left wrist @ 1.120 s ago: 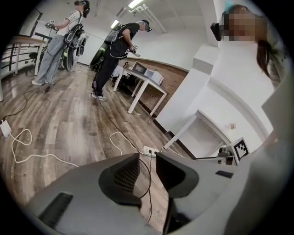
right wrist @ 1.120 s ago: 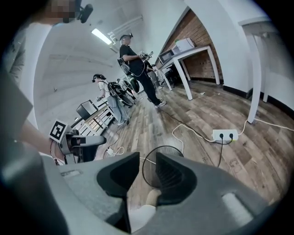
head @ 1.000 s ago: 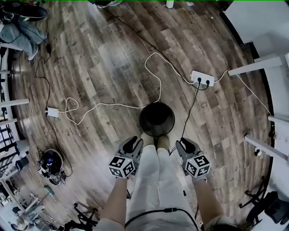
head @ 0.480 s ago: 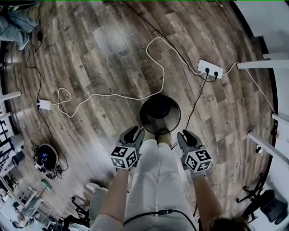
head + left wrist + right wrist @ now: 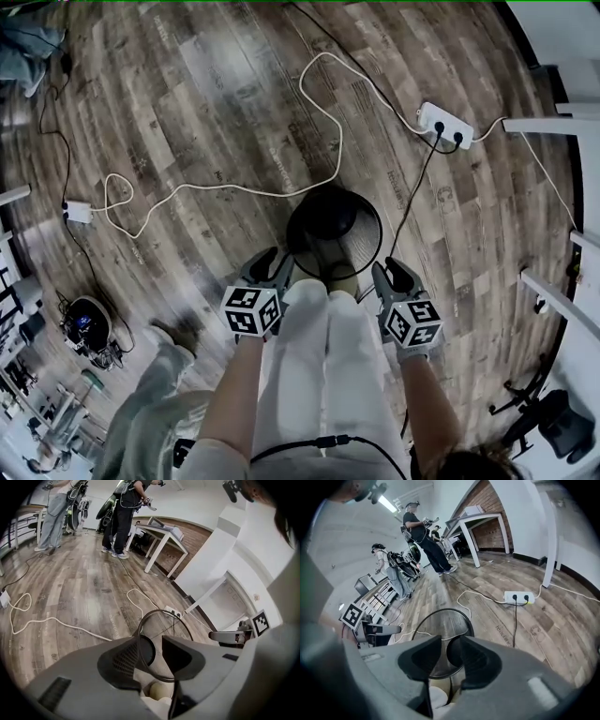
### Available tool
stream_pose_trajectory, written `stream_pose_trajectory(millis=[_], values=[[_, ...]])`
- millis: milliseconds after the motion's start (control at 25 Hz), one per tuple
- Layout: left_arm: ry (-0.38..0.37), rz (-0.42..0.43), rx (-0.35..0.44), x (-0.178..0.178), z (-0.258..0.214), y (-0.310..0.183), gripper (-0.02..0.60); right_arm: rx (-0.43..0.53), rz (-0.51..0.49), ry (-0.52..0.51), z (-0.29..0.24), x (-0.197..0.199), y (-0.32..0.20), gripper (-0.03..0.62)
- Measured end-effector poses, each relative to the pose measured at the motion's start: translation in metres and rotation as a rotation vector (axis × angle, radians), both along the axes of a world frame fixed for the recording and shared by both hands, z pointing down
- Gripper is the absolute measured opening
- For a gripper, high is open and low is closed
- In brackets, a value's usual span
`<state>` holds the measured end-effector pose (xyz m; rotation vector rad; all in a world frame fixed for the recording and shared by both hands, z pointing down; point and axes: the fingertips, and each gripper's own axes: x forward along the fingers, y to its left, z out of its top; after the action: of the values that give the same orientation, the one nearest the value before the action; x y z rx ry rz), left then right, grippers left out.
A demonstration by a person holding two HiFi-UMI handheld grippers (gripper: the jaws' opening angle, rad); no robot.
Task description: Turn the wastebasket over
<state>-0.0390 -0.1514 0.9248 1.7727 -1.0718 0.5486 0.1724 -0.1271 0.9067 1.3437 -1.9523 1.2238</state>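
A black wire-mesh wastebasket (image 5: 333, 225) stands upright on the wood floor, mouth up, just in front of the person's shoes. My left gripper (image 5: 265, 265) hangs close to its left near rim and my right gripper (image 5: 392, 272) close to its right near rim, both pointing steeply down. In the left gripper view the jaws (image 5: 157, 644) are opening, and the basket's rim and mesh (image 5: 159, 663) show in the gap without the pads pressing. In the right gripper view the jaws (image 5: 450, 651) are opening too, with the basket (image 5: 440, 630) showing beyond the gap.
A white power strip (image 5: 445, 125) lies beyond the basket, with a white cable (image 5: 323, 103) looping across the floor to a small adapter (image 5: 75, 213). White table legs (image 5: 553, 122) stand at the right. Another person's leg (image 5: 155, 384) is at the lower left.
Both grippers have sunk toward the basket's rim and their jaws stand wider. Another person's leg and shoe have come into the lower left.
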Motion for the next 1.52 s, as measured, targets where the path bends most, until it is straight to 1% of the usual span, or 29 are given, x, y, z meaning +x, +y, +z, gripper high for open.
stream_pose_trajectory(millis=[120, 240, 400, 640, 760, 920, 1000, 1080, 1120, 1160, 1240, 1280, 1320, 1440, 1520], values=[[-0.007, -0.008, -0.017, -0.001, 0.02, -0.001, 0.155, -0.01, 0.013, 0.036, 0.021, 0.005, -0.006, 0.127], [0.002, -0.017, -0.021, 0.0, 0.038, -0.004, 0.159, -0.016, 0.018, 0.072, 0.042, 0.007, -0.014, 0.137], [0.017, -0.021, -0.023, 0.003, 0.057, -0.01, 0.16, -0.03, 0.033, 0.076, 0.067, 0.006, -0.023, 0.137], [0.016, -0.022, -0.032, 0.007, 0.073, -0.021, 0.16, -0.047, 0.038, 0.095, 0.095, 0.008, -0.03, 0.138], [0.017, -0.007, -0.036, 0.011, 0.081, -0.022, 0.159, -0.053, 0.043, 0.094, 0.105, 0.008, -0.032, 0.133], [0.041, 0.041, -0.049, 0.021, 0.087, -0.02, 0.158, -0.065, 0.028, 0.099, 0.116, 0.008, -0.034, 0.121], [0.04, 0.055, -0.056, 0.025, 0.092, -0.02, 0.158, -0.064, 0.018, 0.101, 0.12, 0.008, -0.035, 0.112], [0.043, 0.055, -0.078, 0.027, 0.097, -0.02, 0.158, -0.066, 0.004, 0.108, 0.123, 0.009, -0.036, 0.1], [0.048, 0.046, -0.099, 0.028, 0.1, -0.02, 0.157, -0.069, -0.003, 0.112, 0.124, 0.009, -0.037, 0.081], [0.056, 0.025, -0.126, 0.027, 0.103, -0.019, 0.155, -0.071, -0.008, 0.115, 0.124, 0.01, -0.037, 0.052], [0.067, -0.036, -0.185, 0.023, 0.105, -0.021, 0.138, -0.074, -0.014, 0.125, 0.125, 0.01, -0.038, 0.041], [0.061, -0.056, -0.203, 0.02, 0.106, -0.022, 0.107, -0.072, -0.015, 0.132, 0.125, 0.01, -0.038, 0.037], [0.043, -0.057, -0.21, 0.019, 0.106, -0.022, 0.08, -0.07, -0.014, 0.138, 0.125, 0.01, -0.038, 0.032], [-0.033, 0.005, -0.198, 0.019, 0.105, -0.018, 0.054, -0.074, 0.009, 0.15, 0.123, 0.012, -0.037, 0.02], [-0.047, 0.008, -0.195, 0.021, 0.1, -0.015, 0.051, -0.074, 0.019, 0.153, 0.119, 0.014, -0.035, 0.015]])
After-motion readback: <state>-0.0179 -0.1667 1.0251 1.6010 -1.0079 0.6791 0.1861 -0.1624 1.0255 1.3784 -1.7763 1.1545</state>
